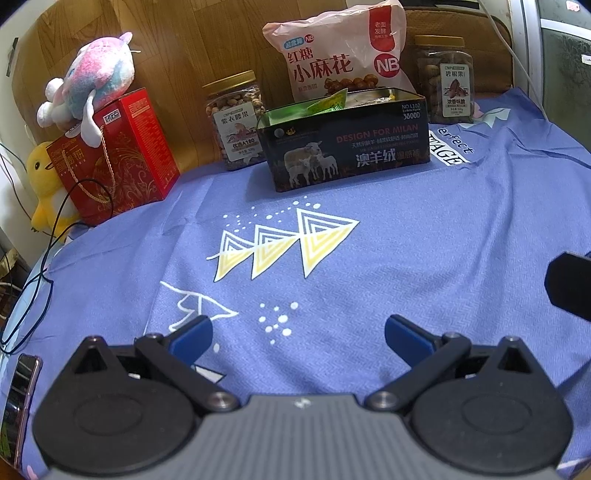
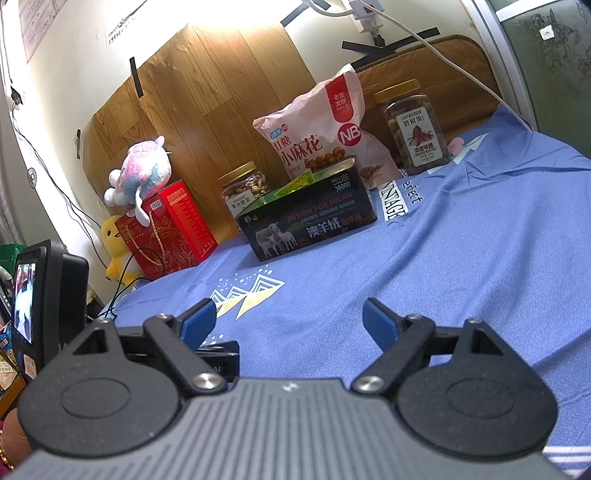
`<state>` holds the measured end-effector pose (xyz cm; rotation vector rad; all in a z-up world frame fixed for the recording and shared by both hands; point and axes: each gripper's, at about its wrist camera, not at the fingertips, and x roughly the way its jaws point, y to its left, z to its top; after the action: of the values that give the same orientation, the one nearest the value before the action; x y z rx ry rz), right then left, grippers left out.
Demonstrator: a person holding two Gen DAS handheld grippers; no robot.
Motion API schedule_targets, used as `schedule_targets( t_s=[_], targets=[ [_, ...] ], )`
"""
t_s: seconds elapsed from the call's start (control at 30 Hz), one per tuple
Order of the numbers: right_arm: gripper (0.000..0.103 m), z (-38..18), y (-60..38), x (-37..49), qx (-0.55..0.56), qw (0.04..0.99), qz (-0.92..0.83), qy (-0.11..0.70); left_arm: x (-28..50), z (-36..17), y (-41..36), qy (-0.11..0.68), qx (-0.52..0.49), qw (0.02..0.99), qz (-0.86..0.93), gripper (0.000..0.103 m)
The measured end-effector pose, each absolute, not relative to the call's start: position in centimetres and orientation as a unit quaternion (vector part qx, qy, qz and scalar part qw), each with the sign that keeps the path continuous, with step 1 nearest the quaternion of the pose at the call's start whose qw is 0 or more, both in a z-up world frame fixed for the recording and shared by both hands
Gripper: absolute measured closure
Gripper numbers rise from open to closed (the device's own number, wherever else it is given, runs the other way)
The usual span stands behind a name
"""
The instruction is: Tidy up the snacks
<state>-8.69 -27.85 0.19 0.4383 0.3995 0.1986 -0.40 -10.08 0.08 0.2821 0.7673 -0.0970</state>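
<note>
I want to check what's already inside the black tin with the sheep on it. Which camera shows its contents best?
The left wrist view: it looks at the black tin nearly head-on from slightly above, showing green packets past the open rim. The right wrist view shows the tin smaller and at an angle, with only green packet tips visible.

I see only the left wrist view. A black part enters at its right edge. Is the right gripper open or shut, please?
Observer: The right gripper is open, with nothing between its fingers. It hovers above the blue cloth.
Operator: In my view a white cable leaves the top edge, above the right nut jar. Where does it go?
Observer: The white cable runs up to a plug on the wall.
Operator: Is anything else on that wall?
Observer: Strips of black tape are stuck beside the plug.
</note>
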Motion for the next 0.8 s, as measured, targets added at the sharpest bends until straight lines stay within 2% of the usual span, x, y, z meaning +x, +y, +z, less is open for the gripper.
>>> schedule_targets(
  t_s=[0.8],
  targets=[
    [0.015, 0.08, -27.74, -8.68, 0.216, 0.951, 0.097, 0.197, -0.29, -0.08, -10.07, 0.375, 0.138, 0.915, -0.049, 0.0]
  ],
)
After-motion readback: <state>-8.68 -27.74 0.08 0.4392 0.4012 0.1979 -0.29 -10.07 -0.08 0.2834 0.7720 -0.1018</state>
